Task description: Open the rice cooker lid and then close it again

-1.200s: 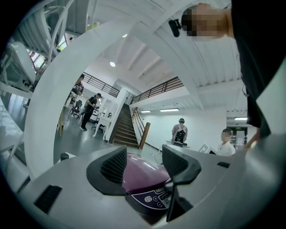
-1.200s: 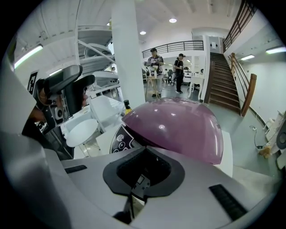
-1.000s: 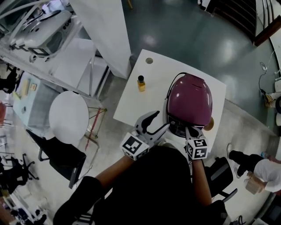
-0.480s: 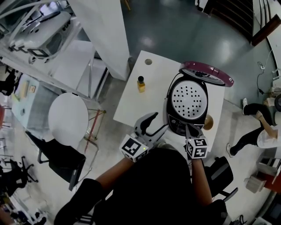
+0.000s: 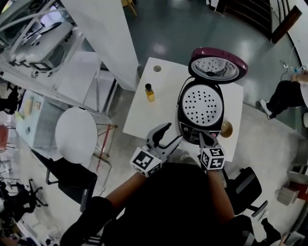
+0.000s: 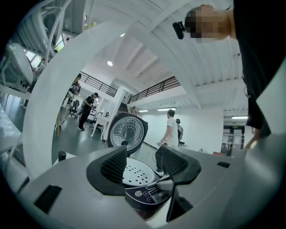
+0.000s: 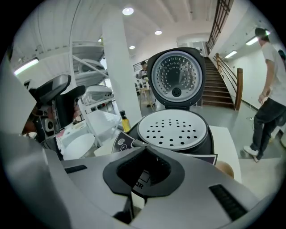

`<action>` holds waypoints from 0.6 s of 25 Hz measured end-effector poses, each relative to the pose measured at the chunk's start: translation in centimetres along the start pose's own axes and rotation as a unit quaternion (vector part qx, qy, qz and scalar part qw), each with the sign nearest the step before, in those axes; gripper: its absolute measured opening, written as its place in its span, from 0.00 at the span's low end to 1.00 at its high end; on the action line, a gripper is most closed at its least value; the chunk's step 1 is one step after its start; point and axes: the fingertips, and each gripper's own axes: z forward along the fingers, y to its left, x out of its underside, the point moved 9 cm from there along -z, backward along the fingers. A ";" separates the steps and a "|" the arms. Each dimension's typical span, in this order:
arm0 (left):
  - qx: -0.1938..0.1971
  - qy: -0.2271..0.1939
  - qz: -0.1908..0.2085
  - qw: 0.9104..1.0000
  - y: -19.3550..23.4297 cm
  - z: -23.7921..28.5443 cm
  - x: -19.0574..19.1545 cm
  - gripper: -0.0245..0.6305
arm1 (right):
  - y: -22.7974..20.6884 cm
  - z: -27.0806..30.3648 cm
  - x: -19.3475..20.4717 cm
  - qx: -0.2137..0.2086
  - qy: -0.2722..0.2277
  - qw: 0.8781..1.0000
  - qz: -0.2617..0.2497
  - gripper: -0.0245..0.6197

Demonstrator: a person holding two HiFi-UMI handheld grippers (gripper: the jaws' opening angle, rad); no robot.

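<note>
The rigid, hinged rice cooker lid stands open at the far side and is probably best pushed down by its rim; the right gripper is closed and empty, the left gripper agape and empty.

A white desk is set on a glossy dark floor, flanked at the far left by a white pillar and at the left by a round white table and a black chair, while a staircase is lit by round ceiling lights.

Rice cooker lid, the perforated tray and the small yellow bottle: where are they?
rice cooker lid [image 5: 215, 68], head view, its silvery inner face.
perforated tray [image 5: 201, 103], head view, its middle.
small yellow bottle [image 5: 150, 94], head view, its body.
</note>
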 end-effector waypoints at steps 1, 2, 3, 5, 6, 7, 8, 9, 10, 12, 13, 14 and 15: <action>-0.004 0.004 -0.001 1.000 -0.3 0.1 -0.1 0.39 | 0.0 0.0 0.0 -0.001 0.001 1.000 -0.006 0.04; -0.009 0.010 -0.002 1.000 -0.7 0.1 -0.2 0.39 | 0.0 0.0 0.0 -0.003 0.002 1.000 -0.010 0.04; -0.014 0.015 -0.004 1.000 -1.0 0.1 -0.3 0.39 | 0.0 0.0 0.1 -0.006 0.000 1.000 -0.008 0.04; -0.021 0.020 -0.005 1.000 -1.6 0.0 -0.1 0.39 | -0.3 -0.3 0.1 -0.012 -0.017 1.000 0.009 0.04; -0.024 0.019 -0.006 1.000 -1.9 0.0 0.0 0.39 | -0.5 -0.6 0.0 -0.012 -0.032 0.999 0.018 0.04; -0.026 0.017 -0.010 0.999 -2.1 0.0 0.1 0.39 | -0.7 -1.0 -0.2 -0.010 -0.046 0.999 0.024 0.04; -0.029 0.013 -0.018 0.999 -2.3 -0.1 0.2 0.39 | -1.0 -1.5 -0.5 -0.008 -0.059 0.998 0.029 0.04; -0.032 0.011 -0.025 0.999 -2.5 -0.2 0.3 0.39 | -1.2 -2.1 -0.9 -0.008 -0.070 0.997 0.031 0.04; -0.036 0.010 -0.030 0.999 -2.7 -0.2 0.3 0.39 | -1.5 -2.7 -1.3 -0.008 -0.078 0.996 0.032 0.04; -0.042 0.010 -0.032 0.999 -3.2 -0.2 0.3 0.39 | -2.3 -4.2 -2.1 -0.005 -0.093 0.995 0.031 0.04; -0.045 0.009 -0.032 0.998 -3.3 -0.1 0.2 0.39 | -2.9 -5.0 -2.5 0.000 -0.102 0.994 0.031 0.04; -0.047 0.008 -0.030 0.998 -3.3 0.1 0.1 0.39 | -3.4 -5.8 -2.9 0.006 -0.111 0.993 0.033 0.04; -0.049 0.007 -0.028 0.998 -3.2 0.4 0.0 0.39 | -4.0 -6.6 -3.2 0.012 -0.120 0.992 0.036 0.04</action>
